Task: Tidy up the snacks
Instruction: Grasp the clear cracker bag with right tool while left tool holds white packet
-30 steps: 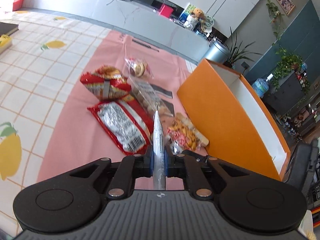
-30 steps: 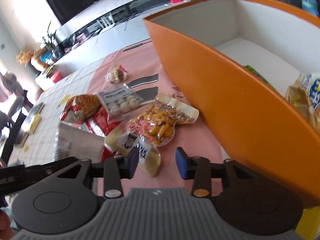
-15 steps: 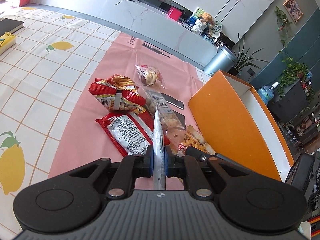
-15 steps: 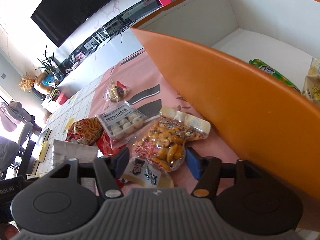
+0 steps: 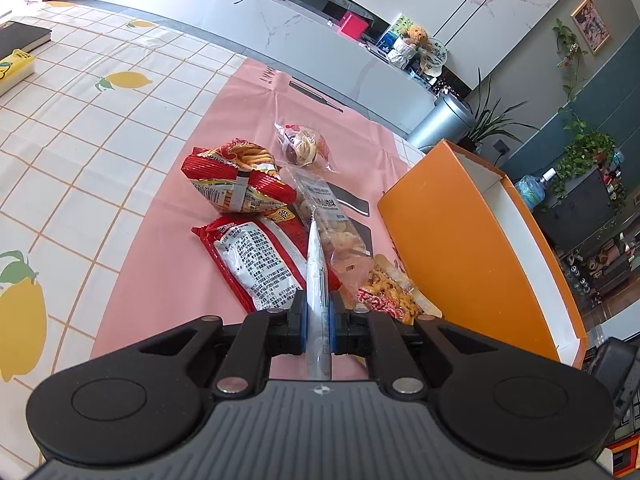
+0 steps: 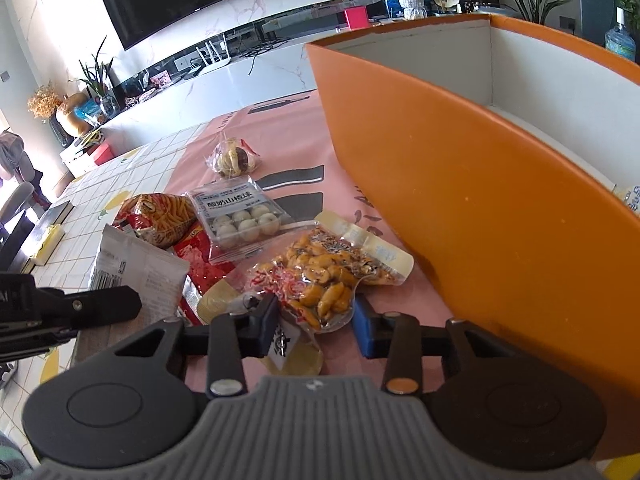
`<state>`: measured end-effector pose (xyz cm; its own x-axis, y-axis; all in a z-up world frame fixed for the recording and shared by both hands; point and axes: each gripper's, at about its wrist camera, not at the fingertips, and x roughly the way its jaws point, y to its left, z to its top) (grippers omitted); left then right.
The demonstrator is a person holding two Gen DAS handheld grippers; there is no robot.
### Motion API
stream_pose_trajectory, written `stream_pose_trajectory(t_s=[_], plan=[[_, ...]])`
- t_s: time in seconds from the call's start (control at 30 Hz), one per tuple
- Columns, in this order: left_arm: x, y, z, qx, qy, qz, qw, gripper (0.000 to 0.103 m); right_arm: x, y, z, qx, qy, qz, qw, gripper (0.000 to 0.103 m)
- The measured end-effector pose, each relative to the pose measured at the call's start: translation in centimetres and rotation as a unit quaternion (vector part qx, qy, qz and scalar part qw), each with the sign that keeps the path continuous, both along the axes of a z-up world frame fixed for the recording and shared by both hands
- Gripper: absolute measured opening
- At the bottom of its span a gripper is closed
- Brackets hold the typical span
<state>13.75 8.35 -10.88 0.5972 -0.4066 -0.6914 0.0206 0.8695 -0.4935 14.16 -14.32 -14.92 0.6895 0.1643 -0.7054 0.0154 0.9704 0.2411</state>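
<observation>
Left wrist view: the left gripper [image 5: 318,322] is clamping a thin silver packet [image 5: 317,268] edge-on between its pressed-together blue pads, and the packet is sticking forward over the pile. Beyond it on the pink mat [image 5: 168,264] a red bag [image 5: 256,264] is lying label-up, with a puffed fries bag [image 5: 236,182] behind it and a clear ball pack [image 5: 332,220] to the right. A small pastry wrap [image 5: 304,146] is sitting further back. A nut pack [image 5: 390,294] is lying just beside the orange box [image 5: 460,236], which is standing on the right.

Right wrist view: the right gripper [image 6: 316,326] is hovering low over the near end of the nut pack [image 6: 328,276]; its jaws have just been closing and are standing partly apart with that end between them, but whether the pads are pressing I cannot tell. A pale yellow sachet [image 6: 296,354] is lying underneath. The box [image 6: 480,208] is filling the right side, white inside, with a bit of a snack showing at its far right edge. On the left the silver packet [image 6: 136,264] is showing flat-on in the other gripper
</observation>
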Motion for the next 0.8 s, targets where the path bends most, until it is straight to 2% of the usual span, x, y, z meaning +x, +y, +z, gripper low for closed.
stream_pose_trajectory(t_s=[0.27,0.43,0.47,0.63,0.8], plan=[[-0.9,0.2,0.9,-0.005,-0.002,0.004,1.0000,0.010,-1.8,0.0,1.7,-0.020,-0.008,0.013,1.000,0.034],[-1.8,-0.1,1.6,-0.008,-0.006,-0.001,1.0000,0.010,-3.3,-0.3,2.8,-0.006,-0.007,0.018,1.000,0.033],[-2.0,-0.2,1.7,-0.006,-0.007,-0.001,1.0000,0.010,-3.5,-0.3,3.1,-0.005,-0.007,0.024,1.000,0.020],[-2.9,-0.9,2.4,0.004,-0.010,-0.009,0.9999,0.010,-4.5,-0.6,4.2,0.001,0.000,0.026,1.000,0.019],[-4.1,-1.7,3.6,0.006,-0.019,-0.017,0.9996,0.010,-6.3,-1.4,5.6,0.018,-0.011,0.026,0.999,0.019]])
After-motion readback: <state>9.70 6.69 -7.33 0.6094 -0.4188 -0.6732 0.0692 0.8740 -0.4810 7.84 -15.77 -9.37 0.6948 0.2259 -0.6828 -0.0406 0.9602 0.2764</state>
